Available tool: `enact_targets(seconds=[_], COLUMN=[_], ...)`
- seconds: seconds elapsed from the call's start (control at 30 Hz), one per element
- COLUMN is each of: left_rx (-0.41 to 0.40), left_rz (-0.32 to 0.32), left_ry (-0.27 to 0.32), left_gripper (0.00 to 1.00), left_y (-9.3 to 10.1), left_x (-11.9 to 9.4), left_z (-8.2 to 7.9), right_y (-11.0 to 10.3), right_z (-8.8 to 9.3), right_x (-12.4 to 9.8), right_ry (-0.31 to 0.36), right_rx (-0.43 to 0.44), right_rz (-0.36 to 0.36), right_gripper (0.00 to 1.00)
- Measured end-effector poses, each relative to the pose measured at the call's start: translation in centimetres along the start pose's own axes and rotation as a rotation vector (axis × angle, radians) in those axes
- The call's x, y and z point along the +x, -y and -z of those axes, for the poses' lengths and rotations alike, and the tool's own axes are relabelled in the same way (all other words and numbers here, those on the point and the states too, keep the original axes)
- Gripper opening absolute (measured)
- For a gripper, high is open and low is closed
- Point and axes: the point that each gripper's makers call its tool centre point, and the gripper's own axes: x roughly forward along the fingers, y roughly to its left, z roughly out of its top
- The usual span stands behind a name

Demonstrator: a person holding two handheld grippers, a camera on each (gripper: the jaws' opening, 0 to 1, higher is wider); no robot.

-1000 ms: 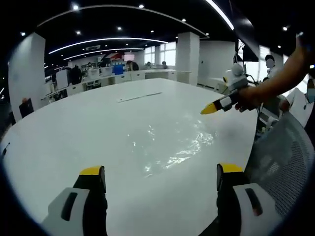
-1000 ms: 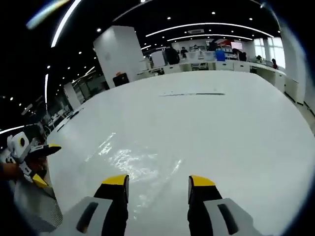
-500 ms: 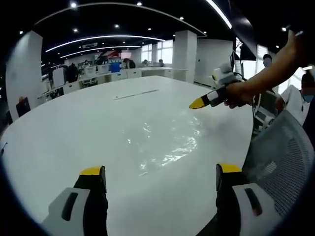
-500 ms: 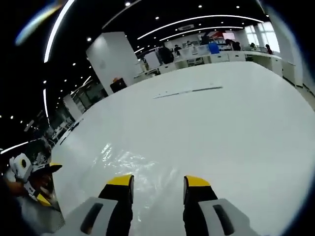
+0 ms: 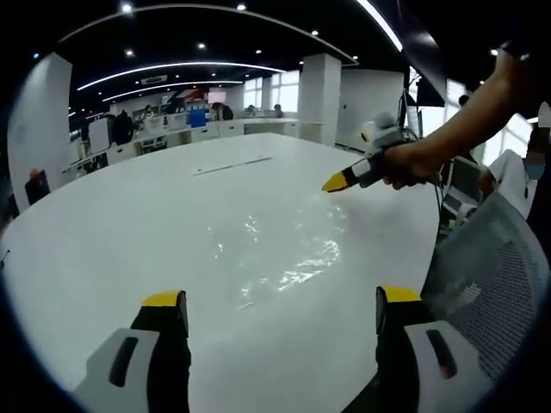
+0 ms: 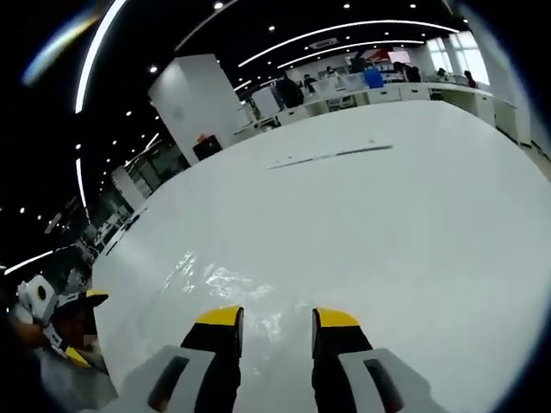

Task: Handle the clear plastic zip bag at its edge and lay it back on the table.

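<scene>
The white table [image 5: 112, 224] is seen spread wide under both grippers, with the clear plastic zip bag [image 5: 280, 254] lying flat on it near the person's edge, marked mainly by its wrinkled glints. A grey mesh chair back [image 5: 486, 275] is seen just off the table's edge on the right of the left gripper view.

Over the last second the right gripper [image 6: 275, 317] has been brought lower and further in over the bag; in the left gripper view it [image 5: 334, 181] is now seen further left than before, carried by the person's hand [image 5: 409, 163] above the bag's far side. In the same time its jaws have been drawn closer together. This is judged to be the approach to the bag's edge, with the pinch about to be made and the lifting and laying back not yet begun.

The right gripper's jaws are held only narrowly apart, a small gap remaining between the yellow tips; whether the film is touched cannot be told, and nothing is seen held. The left gripper [image 5: 280, 301] is held wide open above the near table edge, with nothing between its jaws.
</scene>
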Motion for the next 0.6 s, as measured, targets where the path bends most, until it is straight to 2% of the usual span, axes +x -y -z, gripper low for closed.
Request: enact_targets(seconds=[0.2, 0.3, 0.37, 0.43, 0.47, 0.6], left_rx=[0.001, 0.002, 0.002, 0.002, 0.003, 0.009], left_rz=[-0.004, -0.007, -0.007, -0.005, -0.003, 0.003], left_ry=[-0.002, -0.001, -0.003, -0.002, -0.004, -0.007], left_gripper=[0.89, 0.88, 0.87, 0.87, 0.87, 0.87], left_y=[-0.3, -0.3, -0.3, -0.2, -0.2, -0.2], left_x=[0.0, 0.0, 0.0, 0.0, 0.1, 0.3], left_z=[0.2, 0.1, 0.1, 0.1, 0.2, 0.4], right_y=[0.6, 0.8, 0.9, 1.1, 1.0, 0.2], right_z=[0.7, 0.8, 1.0, 1.2, 1.6, 2.0], right_x=[0.9, 0.9, 1.0, 1.0, 1.0, 0.8], right_ry=[-0.018, -0.021, -0.037, -0.047, -0.062, -0.062], right_rx=[0.040, 0.051, 0.106, 0.107, 0.115, 0.156], right_rz=[0.019, 0.046, 0.041, 0.053, 0.048, 0.015], right_gripper=[0.25, 0.18, 0.13, 0.06, 0.01, 0.00])
